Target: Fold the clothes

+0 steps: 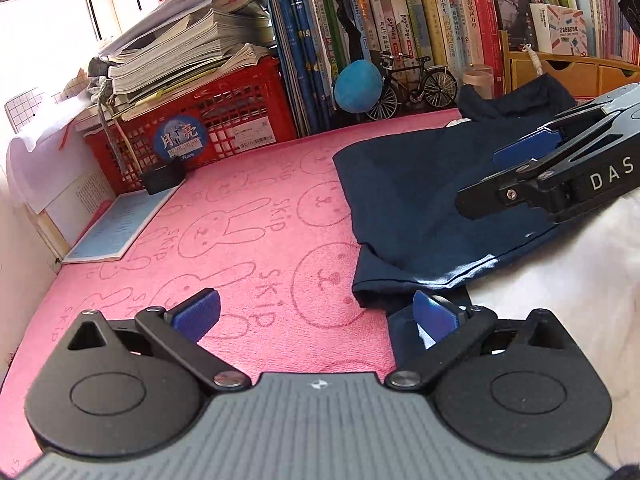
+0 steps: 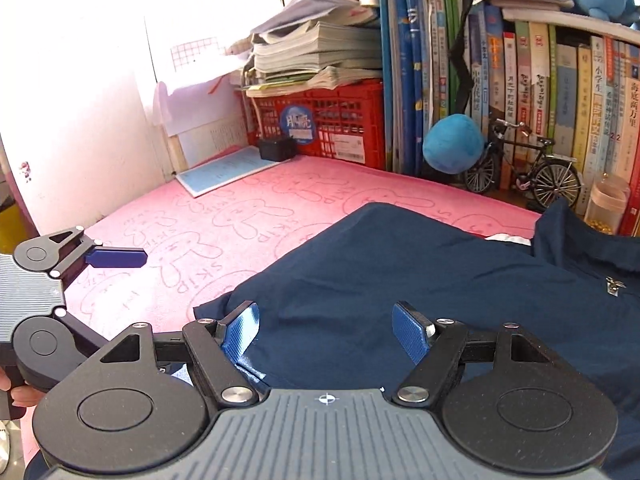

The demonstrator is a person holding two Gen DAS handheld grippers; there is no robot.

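two grippers sit low over a pink rabbit-print cloth (image 1: pixel 248 216) that covers the table; the left gripper (image 1: pixel 316 316) has its jaws spread wide, one blue pad (image 1: pixel 200 312) above bare pink cloth and the other at the near hem of the navy garment (image 1: pixel 408 208), with nothing clamped between them; in the right wrist view it reaches in from the left edge, level with the cloth, and fingers of a hand (image 2: pixel 16 394) wrap its grip at the lower left; the right gripper (image 2: pixel 326 334) is likewise parted, hovering over the navy garment (image 2: pixel 400 276) with fabric beneath both pads but none pinched; in the left wrist view it enters from the right, angled down toward the middle of the garment; the garment lies spread on the right half of the cloth, its far end bunched up near a model bicycle (image 2: pixel 524 172); a red crate (image 1: pixel 192 128) with stacked papers stands at the back left beside a row of books (image 1: pixel 420 32).
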